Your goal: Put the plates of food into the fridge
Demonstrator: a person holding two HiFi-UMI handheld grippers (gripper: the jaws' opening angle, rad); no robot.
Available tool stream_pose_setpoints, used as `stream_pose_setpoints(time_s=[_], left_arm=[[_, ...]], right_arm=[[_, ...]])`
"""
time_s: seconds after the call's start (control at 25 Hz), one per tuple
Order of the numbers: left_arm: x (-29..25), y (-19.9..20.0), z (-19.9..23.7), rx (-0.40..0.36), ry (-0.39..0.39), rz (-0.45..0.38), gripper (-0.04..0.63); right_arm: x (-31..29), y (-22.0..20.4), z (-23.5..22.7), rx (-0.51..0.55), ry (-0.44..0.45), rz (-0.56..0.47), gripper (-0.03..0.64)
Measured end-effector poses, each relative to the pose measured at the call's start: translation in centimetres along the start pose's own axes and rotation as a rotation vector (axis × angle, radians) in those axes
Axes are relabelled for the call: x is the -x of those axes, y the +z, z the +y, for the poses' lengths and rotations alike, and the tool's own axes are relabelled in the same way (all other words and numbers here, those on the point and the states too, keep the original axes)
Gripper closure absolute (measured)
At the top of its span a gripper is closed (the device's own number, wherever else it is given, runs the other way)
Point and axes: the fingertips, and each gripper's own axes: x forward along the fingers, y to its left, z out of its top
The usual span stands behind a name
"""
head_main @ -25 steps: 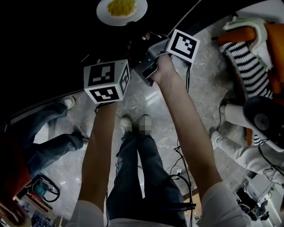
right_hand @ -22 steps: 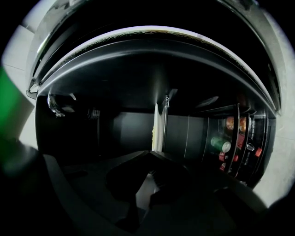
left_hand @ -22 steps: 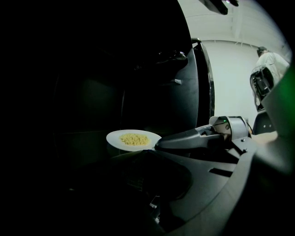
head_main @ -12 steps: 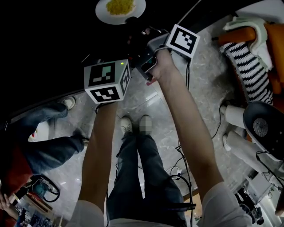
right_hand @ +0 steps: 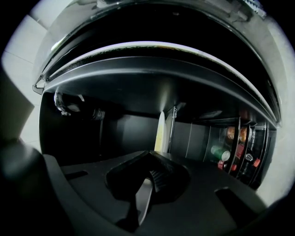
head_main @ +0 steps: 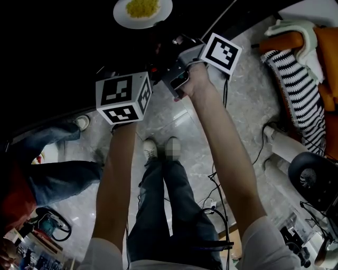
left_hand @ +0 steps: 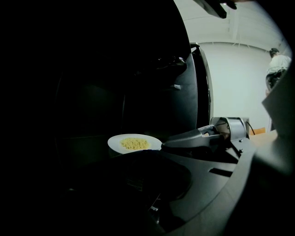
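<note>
A white plate of yellow food [head_main: 142, 9] sits deep in the dark fridge at the top of the head view. My right gripper [head_main: 158, 29] reaches in to its near rim. In the right gripper view the plate [right_hand: 161, 129] shows edge-on, running straight into the closed black fingertips of the right gripper [right_hand: 150, 156]. From the left gripper view the plate [left_hand: 133, 144] rests flat, with the right gripper [left_hand: 198, 137] touching its right rim. My left gripper [head_main: 124, 97] hangs lower left outside the fridge. Darkness hides its jaws.
Bottles and cans [right_hand: 230, 147] fill the fridge door shelves at the right. The fridge door edge [left_hand: 203, 92] stands upright beside the plate. On the floor are a bystander's legs [head_main: 53, 174], cables [head_main: 216, 200], a chair base [head_main: 311, 179] and striped cloth [head_main: 298, 89].
The plate and my right gripper have moved slightly farther into the fridge. My left gripper has drifted a little left. The chair at the right rolled toward the lower right.
</note>
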Motion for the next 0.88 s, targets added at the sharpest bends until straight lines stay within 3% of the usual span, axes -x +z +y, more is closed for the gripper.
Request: stream_pose_setpoints(time_s=[0.28,0.88], left_arm=[[0.6,0.7,-0.2,0.008,-0.025,-0.046,0.589],[3.5,1.7,-0.1,-0.024,0.013,-0.059,0.589]], right_arm=[[0.9,-0.2,0.1,0.152,-0.043,0.022,0.606],[6.5,2.2,3.9,0.596,-0.135,-0.184,0.607]])
